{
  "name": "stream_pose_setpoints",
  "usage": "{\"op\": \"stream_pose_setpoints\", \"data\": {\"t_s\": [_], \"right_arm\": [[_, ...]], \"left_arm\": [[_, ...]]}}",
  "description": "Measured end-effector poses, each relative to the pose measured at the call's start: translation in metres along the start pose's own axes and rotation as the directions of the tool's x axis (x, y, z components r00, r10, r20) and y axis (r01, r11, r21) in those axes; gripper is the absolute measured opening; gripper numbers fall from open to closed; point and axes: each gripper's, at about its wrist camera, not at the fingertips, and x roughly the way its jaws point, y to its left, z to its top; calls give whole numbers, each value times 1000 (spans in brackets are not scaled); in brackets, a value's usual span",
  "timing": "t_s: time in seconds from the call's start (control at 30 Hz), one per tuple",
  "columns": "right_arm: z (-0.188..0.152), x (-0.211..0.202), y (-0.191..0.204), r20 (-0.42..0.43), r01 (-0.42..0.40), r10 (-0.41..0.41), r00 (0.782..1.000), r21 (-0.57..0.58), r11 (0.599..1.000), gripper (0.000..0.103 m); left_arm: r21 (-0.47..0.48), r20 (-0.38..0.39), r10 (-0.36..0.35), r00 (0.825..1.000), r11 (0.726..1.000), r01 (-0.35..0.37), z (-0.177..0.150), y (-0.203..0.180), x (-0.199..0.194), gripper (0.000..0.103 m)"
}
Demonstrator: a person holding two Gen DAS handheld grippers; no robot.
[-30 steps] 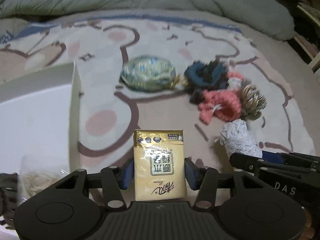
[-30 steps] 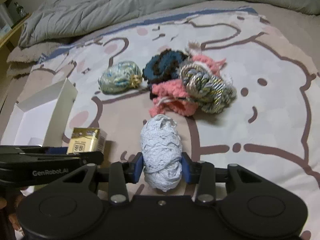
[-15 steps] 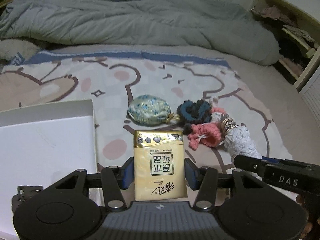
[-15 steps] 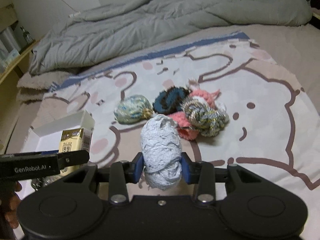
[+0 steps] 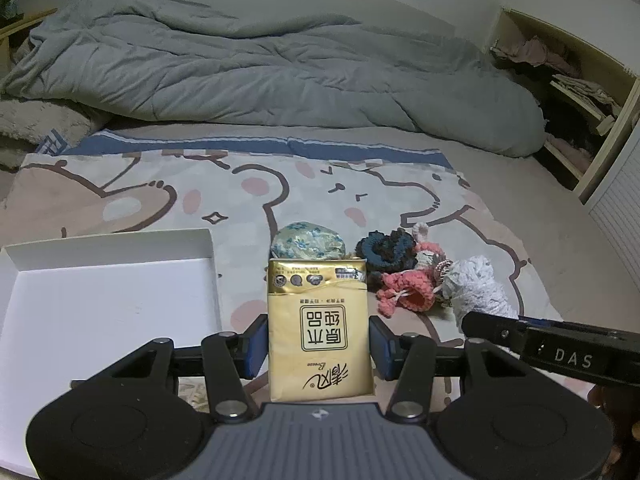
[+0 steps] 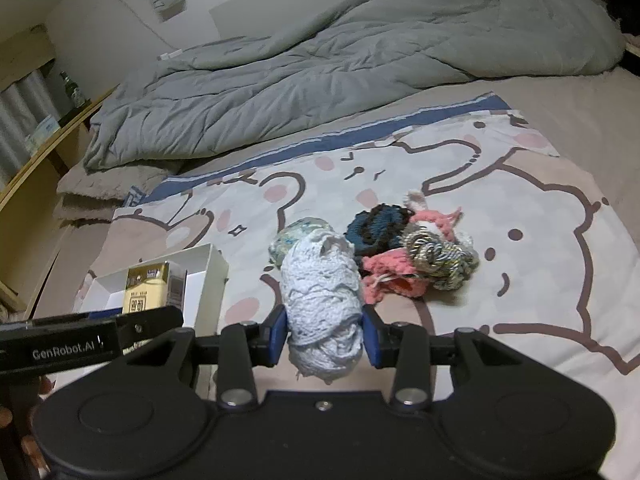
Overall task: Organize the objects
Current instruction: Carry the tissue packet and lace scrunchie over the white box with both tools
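My left gripper (image 5: 318, 346) is shut on a yellow tissue pack (image 5: 318, 320) and holds it above the bed, right of the white open box (image 5: 108, 300). My right gripper (image 6: 324, 338) is shut on a white yarn ball (image 6: 322, 300), also lifted. The tissue pack (image 6: 146, 288) and the box (image 6: 208, 280) show in the right wrist view; the white yarn (image 5: 476, 288) shows in the left wrist view. On the bear-print sheet lie a floral pouch (image 5: 308, 242), a dark blue yarn piece (image 5: 384, 246), a pink knit piece (image 5: 408, 292) and a multicolour skein (image 6: 440, 254).
A grey duvet (image 5: 260, 68) is bunched across the back of the bed. A shelf unit (image 5: 576, 92) stands at the right and a wooden shelf (image 6: 36, 120) at the left. A small packet lies in the box's near corner (image 5: 196, 392).
Both grippers have risen and pulled back from the bed, each carrying its object. The box and the pile of yarn now look farther and lower.
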Motion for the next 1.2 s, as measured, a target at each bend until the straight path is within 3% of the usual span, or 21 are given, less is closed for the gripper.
{"op": "stream_pose_setpoints", "data": {"t_s": [0.27,0.57,1.2], "right_arm": [[0,-5,15,11,2,-2,1000,-11,1000,40],[-5,0,44,-8,32,-33,999,-93,995,40],[-13,16,164,-63,-107,98,993,-153,982,40]], "left_arm": [[0,21,14,1000,1000,-14,-4,20,-21,52],[-39,33,83,996,996,-82,-14,68,-46,52],[-127,36,210,977,971,-204,-38,179,-91,52]]}}
